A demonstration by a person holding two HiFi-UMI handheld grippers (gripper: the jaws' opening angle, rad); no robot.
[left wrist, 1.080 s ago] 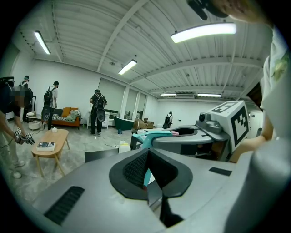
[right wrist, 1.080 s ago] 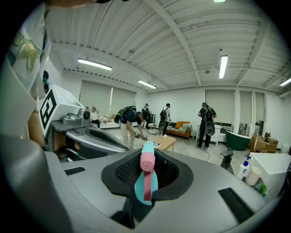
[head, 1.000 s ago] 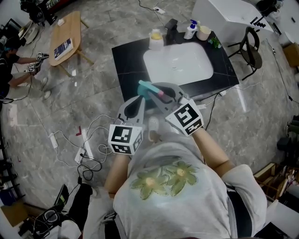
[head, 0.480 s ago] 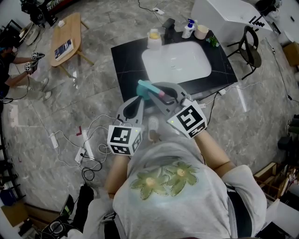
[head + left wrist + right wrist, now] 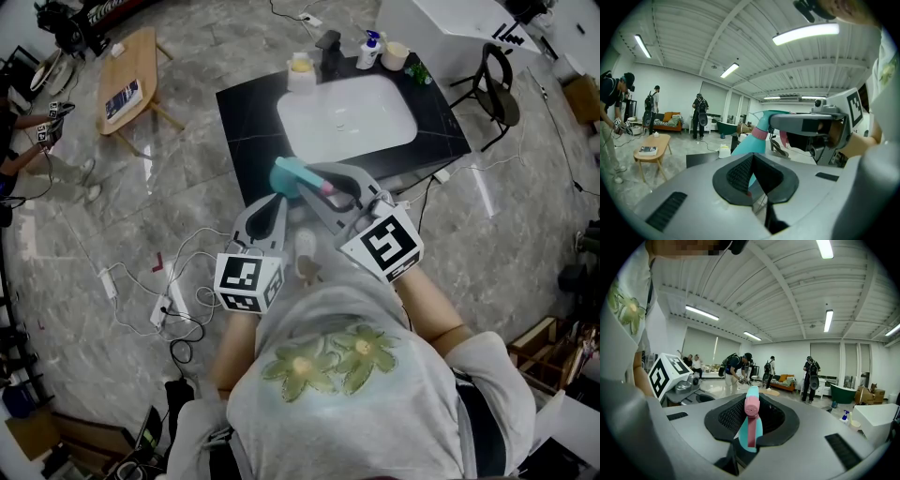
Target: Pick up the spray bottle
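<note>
The spray bottle [image 5: 292, 173] is teal with a pink collar and is held up in front of the person's chest. My right gripper [image 5: 319, 184] is shut on it; in the right gripper view the bottle [image 5: 752, 430] sits between the dark pads with its pink nozzle pointing at the camera. My left gripper [image 5: 277, 204] hangs just left of the bottle with its jaws together and nothing in them. In the left gripper view the bottle [image 5: 757, 137] shows beyond the closed tips of the left gripper [image 5: 753, 157], with the right gripper [image 5: 811, 124] clamped around its top.
Ahead stands a black counter [image 5: 248, 122] with a white sink [image 5: 347, 112]. Along its back edge stand a pale bottle [image 5: 300, 71], a blue-topped sprayer [image 5: 369, 49] and a cup [image 5: 395, 55]. A wooden table [image 5: 127, 75], a chair [image 5: 493, 94], floor cables [image 5: 169, 309] and people surround it.
The counter and sink have drifted up and a little left in the head view. Both grippers keep their pose, and the bottle stays in the right one.
</note>
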